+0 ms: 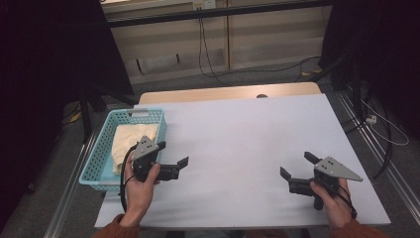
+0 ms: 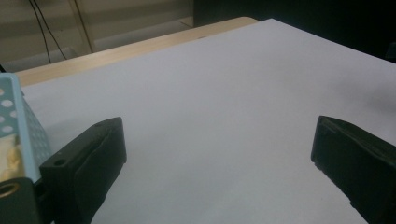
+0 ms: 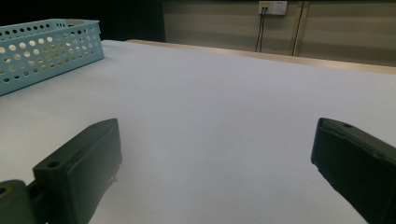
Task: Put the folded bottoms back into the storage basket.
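Nearest, 2 hands enter from the bottom of the high view. The left hand [image 1: 136, 186] holds the left black two-jaw gripper [image 1: 174, 158] just beside the light blue perforated plastic basket [image 1: 95, 163], jaws wide and holding nothing. The right hand [image 1: 333, 197] holds the right black two-jaw gripper [image 1: 297, 164] well apart from it, low over the white sheet-covered counter [image 1: 237, 139], jaws also wide and holding nothing. Farther back, a folded cream cloth [image 1: 129, 139] lies inside the basket at the counter's left edge. Beyond the white sheet, a strip of bare wood [image 1: 223, 92] shows.
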`<state>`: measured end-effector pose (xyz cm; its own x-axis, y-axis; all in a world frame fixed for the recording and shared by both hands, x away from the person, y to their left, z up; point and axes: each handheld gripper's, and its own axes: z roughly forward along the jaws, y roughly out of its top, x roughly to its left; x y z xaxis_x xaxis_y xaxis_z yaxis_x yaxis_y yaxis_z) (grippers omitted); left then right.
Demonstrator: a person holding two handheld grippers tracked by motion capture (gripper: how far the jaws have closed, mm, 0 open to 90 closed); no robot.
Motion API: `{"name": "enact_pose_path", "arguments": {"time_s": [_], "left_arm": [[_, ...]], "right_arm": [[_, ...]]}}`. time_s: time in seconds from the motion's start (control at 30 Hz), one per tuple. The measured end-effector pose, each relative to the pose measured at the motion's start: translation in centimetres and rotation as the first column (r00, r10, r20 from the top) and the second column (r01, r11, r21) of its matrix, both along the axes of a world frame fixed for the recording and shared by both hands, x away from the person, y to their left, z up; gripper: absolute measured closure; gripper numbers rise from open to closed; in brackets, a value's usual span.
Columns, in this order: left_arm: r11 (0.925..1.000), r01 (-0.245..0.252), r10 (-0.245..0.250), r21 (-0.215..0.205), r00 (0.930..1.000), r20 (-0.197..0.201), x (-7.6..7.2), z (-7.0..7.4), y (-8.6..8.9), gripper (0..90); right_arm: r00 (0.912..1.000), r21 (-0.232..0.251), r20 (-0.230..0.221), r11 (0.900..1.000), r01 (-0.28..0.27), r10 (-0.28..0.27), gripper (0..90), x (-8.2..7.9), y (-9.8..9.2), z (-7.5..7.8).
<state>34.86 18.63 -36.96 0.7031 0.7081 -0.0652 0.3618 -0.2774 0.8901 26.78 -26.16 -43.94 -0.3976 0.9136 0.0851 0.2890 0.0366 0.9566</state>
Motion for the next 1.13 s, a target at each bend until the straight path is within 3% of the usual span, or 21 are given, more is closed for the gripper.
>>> {"name": "enact_pose_path", "arguments": {"time_s": [0.13, 0.17, 0.37, 0.4, 0.43, 0.53, 0.6, 0.73, 0.8, 0.9, 0.97, 1.07, 1.13], "left_arm": [[0.9992, -0.027, 0.028, 0.029, 0.9993, -0.024, 0.0, -1.5, -0.8, 3.4], [0.9995, -0.006, 0.008, 0.032, 0.9987, -0.050, 0.1, -2.1, -1.1, 3.4], [0.9993, 0.009, -0.007, 0.035, 0.9992, -0.038, -0.4, -2.7, -1.6, 3.7], [0.9996, 0.006, -0.005, 0.026, 0.9988, -0.050, -0.6, -2.8, -1.6, 3.7], [0.9999, 0.011, -0.011, -0.006, 0.9953, -0.097, -1.2, -3.1, -1.5, 3.6], [0.9997, 0.010, -0.008, 0.023, 0.9969, -0.078, -1.7, -3.5, -1.7, 3.6], [0.9982, 0.036, -0.034, 0.047, 0.9977, -0.059, -1.7, -3.9, -1.9, 3.4], [0.9978, 0.018, -0.013, 0.063, 0.9970, -0.077, -1.2, -4.6, -1.9, 3.7], [0.9995, 0.014, -0.010, 0.028, 0.9939, -0.110, -1.3, -4.8, -1.7, 3.7], [0.9985, 0.030, -0.025, 0.047, 0.9952, -0.095, -1.5, -4.8, -2.0, 3.7], [0.9979, 0.054, -0.050, 0.037, 0.9931, -0.106, -1.4, -4.9, -2.1, 3.2], [0.9959, 0.053, -0.046, 0.073, 0.9945, -0.094, -1.3, -5.0, -2.3, 3.1], [0.9958, 0.055, -0.047, 0.073, 0.9929, -0.109, -1.2, -5.1, -2.3, 3.1]], "right_arm": [[1.0000, -0.002, 0.001, 1.000, 0.009, -0.009, 1.6, -0.2, -0.2, 0.0], [0.9999, -0.001, -0.001, 1.000, 0.014, -0.014, 1.6, -0.3, -0.3, 0.0], [0.9997, -0.001, 0.002, 1.000, 0.024, -0.024, 1.6, -0.6, -0.4, 0.0], [0.9997, -0.001, 0.002, 1.000, 0.024, -0.024, 1.6, -0.6, -0.4, 0.0], [0.9997, -0.003, 0.001, 1.000, 0.026, -0.026, 1.6, -0.7, -0.5, 0.0], [0.9996, -0.003, 0.004, 1.000, 0.028, -0.028, 1.6, -0.8, -0.5, 0.0], [0.9996, -0.006, 0.006, 1.000, 0.027, -0.027, 1.6, -0.9, -0.6, 0.0], [0.9995, -0.001, 0.004, 1.000, 0.031, -0.031, 1.6, -1.0, -0.6, 0.0], [0.9995, -0.006, 0.002, 0.999, 0.031, -0.031, 1.6, -0.9, -0.6, 0.0], [0.9995, -0.012, 0.000, 0.999, 0.030, -0.030, 1.6, -0.7, -0.5, 0.0], [0.9996, -0.015, -0.001, 0.999, 0.029, -0.029, 1.6, -0.7, -0.5, 0.0], [0.9997, -0.016, -0.001, 1.000, 0.025, -0.025, 1.4, -0.8, -0.5, 0.0], [0.9997, -0.012, -0.004, 1.000, 0.026, -0.026, 1.4, -0.8, -0.6, 0.0]]}}
